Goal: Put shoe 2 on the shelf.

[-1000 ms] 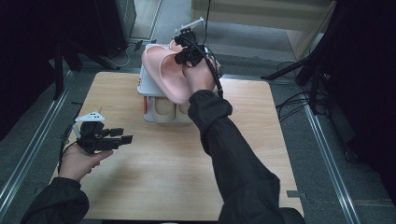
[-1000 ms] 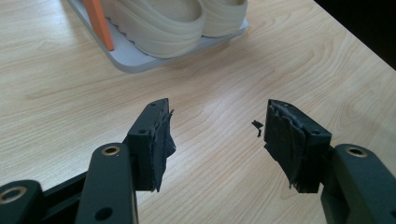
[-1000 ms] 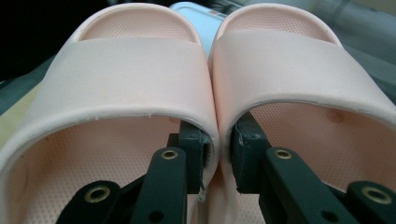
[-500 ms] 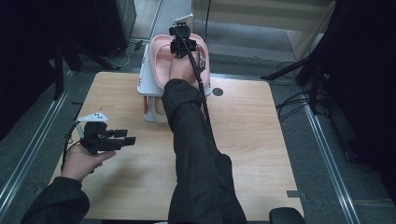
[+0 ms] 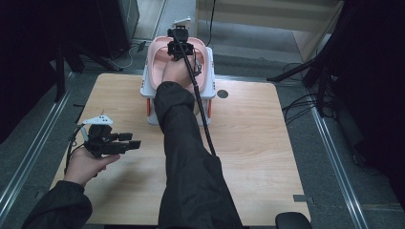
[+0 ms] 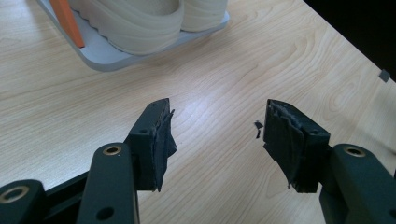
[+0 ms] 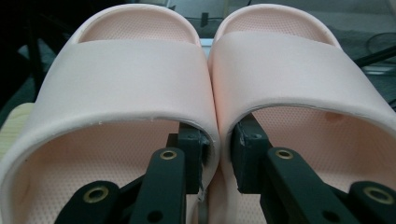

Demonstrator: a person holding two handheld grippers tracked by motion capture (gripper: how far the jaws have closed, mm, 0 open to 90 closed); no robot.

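High view
Slippers (image 5: 203, 59): pink pair on top of a white rack (image 5: 145, 90) at the desk's far edge, toes toward the floor beyond.
Right tongs (image 5: 180, 45): over the slippers, arm stretched across the middle of the desk (image 5: 258, 138).
Left tongs (image 5: 129, 140): held over the near left part of the desk, well apart from the rack, jaws pointing right.
Open room: bare wood to the right of the arm out to the right edge; a small dark disc (image 5: 222, 94) lies near the rack.

Left gripper view
Left tongs (image 6: 215, 135): jaws wide, nothing between them, bare desk (image 6: 224, 79) beneath.
Rack (image 6: 116, 58): its grey base sits ahead, with cream slippers (image 6: 140, 23) on it and an orange post (image 6: 67, 21) at its left.
Desk corner: right edge runs off at the upper right, dark floor past it.

Right gripper view
Right tongs (image 7: 219, 158): narrow, one jaw inside each slipper, closed on the two inner walls where the pair meets.
Slippers (image 7: 140, 79): side by side, touching along the middle, straps arching over the jaws.
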